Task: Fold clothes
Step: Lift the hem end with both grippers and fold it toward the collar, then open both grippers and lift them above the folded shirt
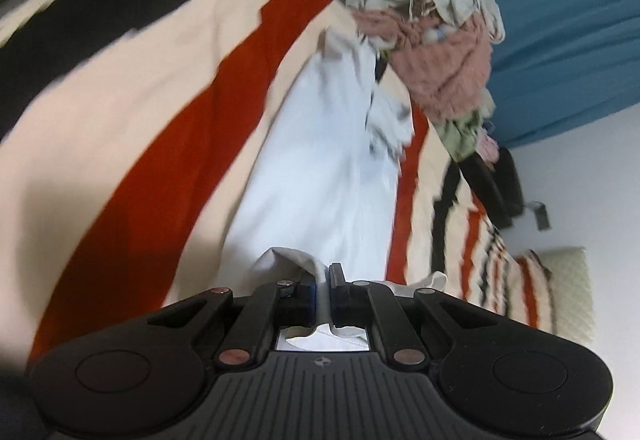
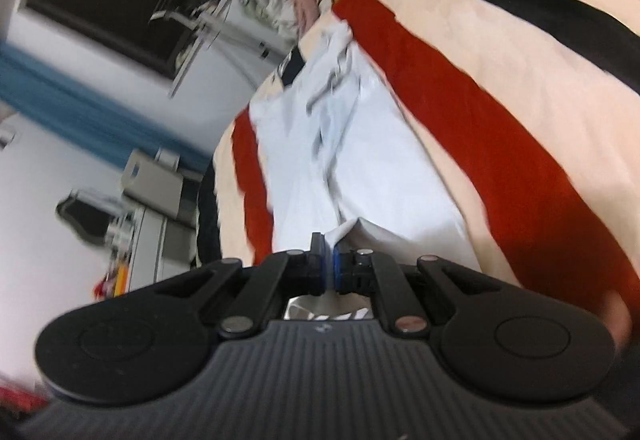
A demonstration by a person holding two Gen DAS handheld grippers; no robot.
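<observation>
A pale white garment (image 1: pixel 320 167) lies stretched lengthwise over a bed covered by a cream, red and black striped blanket (image 1: pixel 160 111). My left gripper (image 1: pixel 323 272) is shut on the garment's near edge, a fold of white cloth bunched between its pads. The same garment (image 2: pixel 352 159) runs away from my right gripper (image 2: pixel 328 244), which is shut on another part of the near edge, cloth pinched between its blue pads. The garment's far end is creased and rumpled. Both views are motion-blurred.
A pile of mixed clothes (image 1: pixel 436 35), pink, grey and green, sits at the bed's far end. A blue curtain (image 1: pixel 560 31) hangs behind it. A cream pillow (image 1: pixel 568 292) lies at the right. Grey furniture (image 2: pixel 156 207) stands beside the bed (image 2: pixel 520 79).
</observation>
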